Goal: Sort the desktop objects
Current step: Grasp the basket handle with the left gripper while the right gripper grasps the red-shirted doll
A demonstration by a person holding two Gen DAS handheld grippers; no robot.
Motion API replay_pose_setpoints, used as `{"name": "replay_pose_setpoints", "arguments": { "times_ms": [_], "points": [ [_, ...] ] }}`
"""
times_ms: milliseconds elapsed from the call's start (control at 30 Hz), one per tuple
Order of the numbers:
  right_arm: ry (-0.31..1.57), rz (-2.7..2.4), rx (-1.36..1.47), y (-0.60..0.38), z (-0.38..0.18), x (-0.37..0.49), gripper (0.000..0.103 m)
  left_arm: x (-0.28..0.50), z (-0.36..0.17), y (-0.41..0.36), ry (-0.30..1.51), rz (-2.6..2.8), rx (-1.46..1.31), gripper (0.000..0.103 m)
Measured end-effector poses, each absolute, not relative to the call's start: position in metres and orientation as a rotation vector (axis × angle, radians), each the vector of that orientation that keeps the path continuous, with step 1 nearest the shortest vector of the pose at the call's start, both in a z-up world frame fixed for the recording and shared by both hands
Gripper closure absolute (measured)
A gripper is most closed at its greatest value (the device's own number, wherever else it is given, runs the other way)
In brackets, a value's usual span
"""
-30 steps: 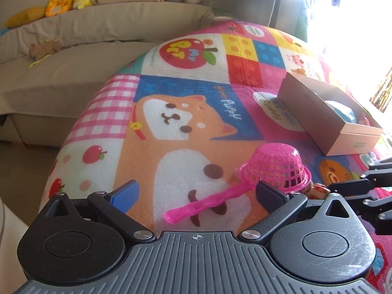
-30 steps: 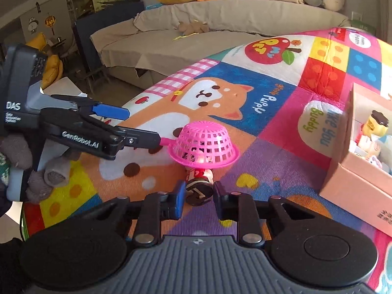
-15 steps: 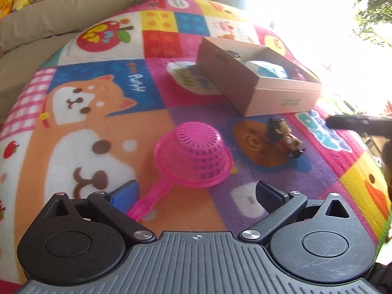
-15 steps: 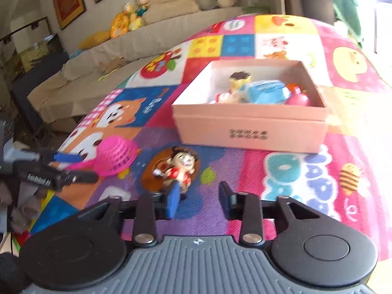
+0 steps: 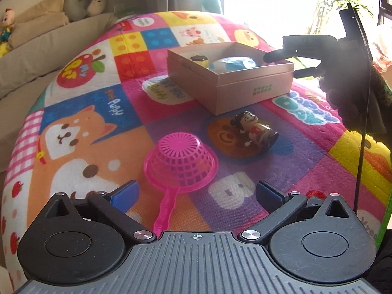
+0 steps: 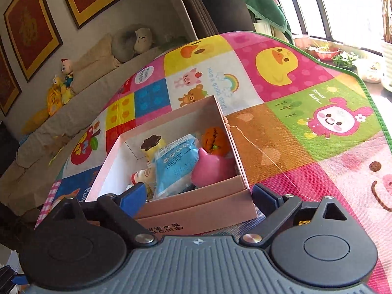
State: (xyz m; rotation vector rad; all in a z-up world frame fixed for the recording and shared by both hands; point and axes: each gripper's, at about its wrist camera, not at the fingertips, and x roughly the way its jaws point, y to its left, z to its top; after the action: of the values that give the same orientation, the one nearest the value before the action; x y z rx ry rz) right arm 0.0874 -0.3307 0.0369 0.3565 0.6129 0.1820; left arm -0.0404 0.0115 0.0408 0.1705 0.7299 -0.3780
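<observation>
Behind the work area stands a beige sofa (image 5: 36, 46) with soft toys, and the sorting is done on a bright cartoon play mat (image 5: 103, 112), soft and flat so that things stay where they are put. On it sits the pink cardboard box (image 5: 245, 90), open on top, as the collecting place; it already holds a blue packet (image 6: 176, 161), a pink toy (image 6: 213, 169) and an orange pumpkin (image 6: 215, 139). Near the box, apart from it, lie the pink strainer (image 5: 181, 164), upside down, and a small figurine (image 5: 254, 129) on its side, both not yet sorted. The right gripper (image 6: 196, 196) hovers at the box edge, its jaws opening wide with nothing between them. The left gripper (image 5: 196, 193) is wide apart too, empty, with the strainer handle between its fingers, probably the next thing to pick.
</observation>
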Motion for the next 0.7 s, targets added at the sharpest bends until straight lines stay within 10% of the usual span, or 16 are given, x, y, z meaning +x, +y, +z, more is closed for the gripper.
{"name": "replay_pose_setpoints", "arguments": {
  "times_ms": [367,700],
  "points": [
    [0.541,0.422,0.089,-0.264,0.060,0.033,0.007,-0.042,0.031,0.017,0.775,-0.404,0.116,0.000],
    [0.701,0.502,-0.123,-0.192,0.032,0.017,0.039,-0.053,0.031,-0.003,0.773,-0.546,0.089,0.000]
  ]
}}
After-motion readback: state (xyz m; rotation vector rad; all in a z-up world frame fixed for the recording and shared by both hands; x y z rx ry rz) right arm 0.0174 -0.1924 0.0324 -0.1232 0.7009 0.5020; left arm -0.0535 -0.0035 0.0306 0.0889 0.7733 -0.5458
